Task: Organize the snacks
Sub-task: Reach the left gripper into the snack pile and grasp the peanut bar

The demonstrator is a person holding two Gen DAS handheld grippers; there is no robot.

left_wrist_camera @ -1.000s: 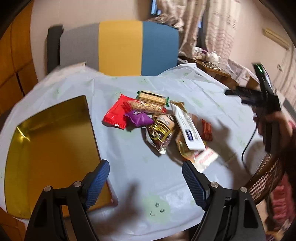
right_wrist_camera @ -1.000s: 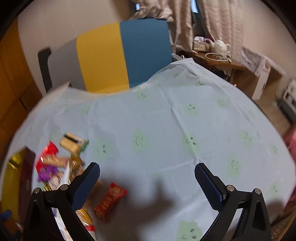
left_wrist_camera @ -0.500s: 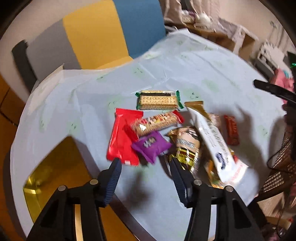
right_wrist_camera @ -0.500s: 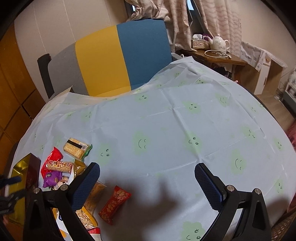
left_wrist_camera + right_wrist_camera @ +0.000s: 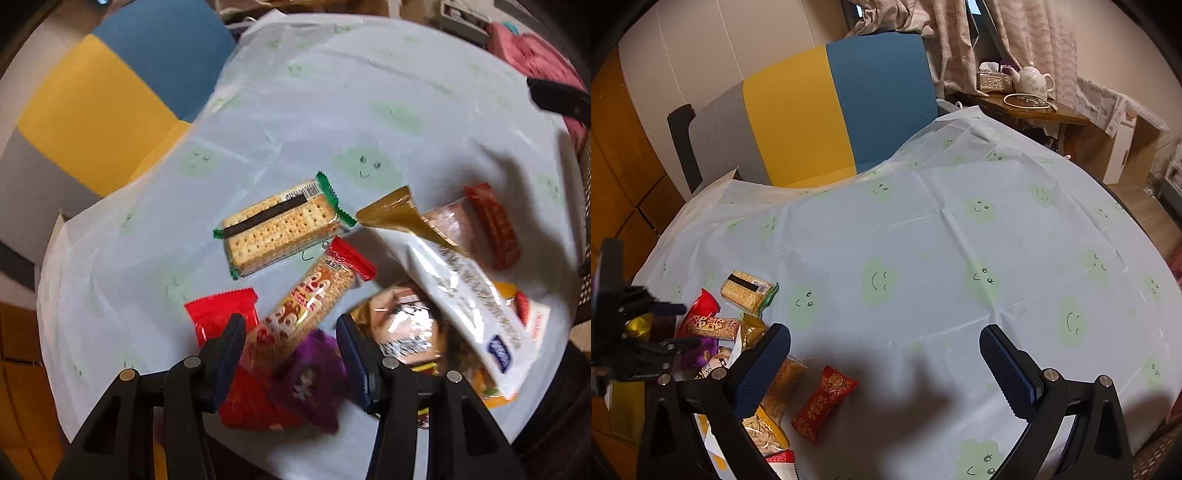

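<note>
At lower centre of the left wrist view, the long red-ended biscuit bar [image 5: 312, 295] runs diagonally toward upper right between the left gripper's [image 5: 291, 343] narrowing, untouching jaws.

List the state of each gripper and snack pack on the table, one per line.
left gripper: half open over the pile, jaws just been closing, pressing on nothing yet
right gripper: wide open, empty, above bare tablecloth
cracker pack: sealed, flat, apart from the pile
purple pack: crumpled, between the left jaws
long biscuit pack: sealed, lying partly across the red pack
small red candy: wrapped, lying alone
</note>
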